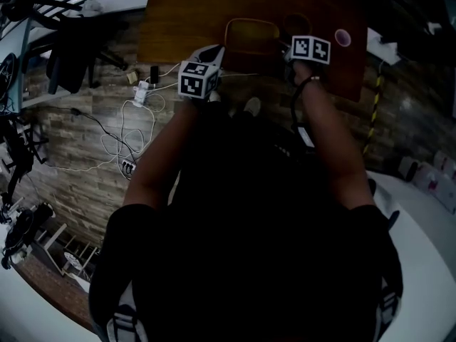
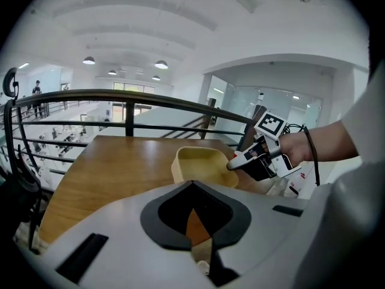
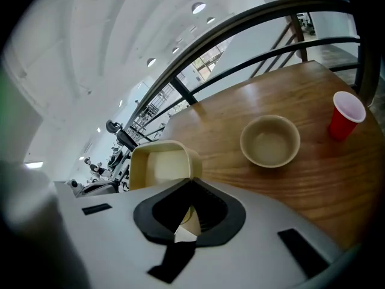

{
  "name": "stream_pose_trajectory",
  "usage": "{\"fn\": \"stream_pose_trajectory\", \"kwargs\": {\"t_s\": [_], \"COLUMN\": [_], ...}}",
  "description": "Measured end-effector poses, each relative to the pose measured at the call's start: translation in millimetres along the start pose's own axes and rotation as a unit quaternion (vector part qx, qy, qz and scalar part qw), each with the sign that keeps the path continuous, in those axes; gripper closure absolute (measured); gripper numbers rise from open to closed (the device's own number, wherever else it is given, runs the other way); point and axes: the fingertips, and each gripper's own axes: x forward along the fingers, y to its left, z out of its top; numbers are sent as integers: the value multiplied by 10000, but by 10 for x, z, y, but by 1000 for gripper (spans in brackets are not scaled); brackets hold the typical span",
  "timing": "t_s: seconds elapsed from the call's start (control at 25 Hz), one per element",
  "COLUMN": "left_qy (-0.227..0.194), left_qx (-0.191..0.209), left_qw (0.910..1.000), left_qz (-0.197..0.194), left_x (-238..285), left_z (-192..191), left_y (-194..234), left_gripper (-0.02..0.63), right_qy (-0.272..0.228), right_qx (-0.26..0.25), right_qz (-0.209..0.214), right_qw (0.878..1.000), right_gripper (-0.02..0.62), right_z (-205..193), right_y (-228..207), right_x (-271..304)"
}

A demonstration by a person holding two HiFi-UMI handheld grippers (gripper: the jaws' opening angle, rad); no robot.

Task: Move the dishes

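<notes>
A pale yellow square dish [image 2: 201, 164] sits on the wooden table [image 2: 114, 173]; the head view shows the same dish [image 1: 251, 34] at the table's near edge. My right gripper [image 3: 189, 208] is shut on the dish's rim [image 3: 161, 164], and its tip [image 2: 232, 164] shows at the dish's right side. A round beige bowl [image 3: 270, 141] stands further right. My left gripper [image 2: 192, 205] hangs low before the dish, apart from it, jaws together with only table showing behind them.
A red cup [image 3: 346, 115] stands beyond the bowl near the table's right edge [image 1: 343, 38]. A dark metal railing [image 2: 126, 98] runs behind the table. Cables and a power strip [image 1: 140, 95] lie on the floor at the left.
</notes>
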Motion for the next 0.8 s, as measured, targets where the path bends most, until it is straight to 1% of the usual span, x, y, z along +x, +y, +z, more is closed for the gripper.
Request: {"fn": "stream_pose_trajectory", "kwargs": {"t_s": [0.16,0.4,0.6,0.8], "left_qy": [58,266,228,314], "left_qx": [-27,62,212,400], "left_qw": [10000,9992,9976,9948], "left_qz": [-28,-308,-624,-884], "left_x": [148,356,499,638], "left_z": [91,214,484,594], "left_y": [241,554,842,1159], "left_gripper": [611,611,611,611], "right_qy": [62,56,-31,-72], "right_qx": [71,255,426,548], "right_qz": [-43,-218,-452,-635], "right_qw": [9999,9994,9981,9964], "right_gripper": [577,577,577,577], "right_z": [105,275,477,571], "right_y": [-19,28,93,142], "right_x": [172,380,531,752]}}
